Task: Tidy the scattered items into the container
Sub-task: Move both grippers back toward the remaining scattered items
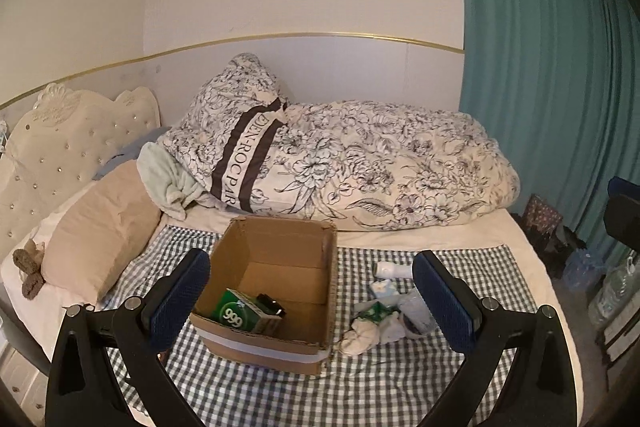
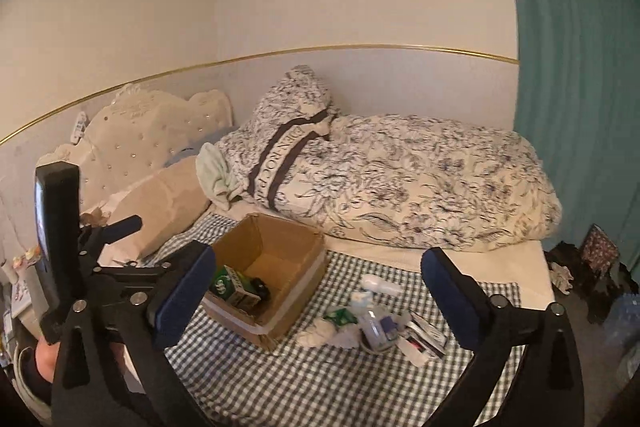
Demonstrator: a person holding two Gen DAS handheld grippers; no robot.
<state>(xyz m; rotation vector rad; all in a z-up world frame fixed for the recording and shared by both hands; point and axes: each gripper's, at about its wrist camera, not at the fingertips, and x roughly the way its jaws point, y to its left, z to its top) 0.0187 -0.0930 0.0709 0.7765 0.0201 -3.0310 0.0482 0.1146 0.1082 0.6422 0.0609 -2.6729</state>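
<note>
Left tool (image 1: 312, 301) wide open, empty, right tool (image 2: 320, 291) likewise.

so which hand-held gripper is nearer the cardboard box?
Left. The left hand-held gripper hangs open right in front of the cardboard box; the right hand-held gripper sits open farther right, facing the scattered items.
</note>
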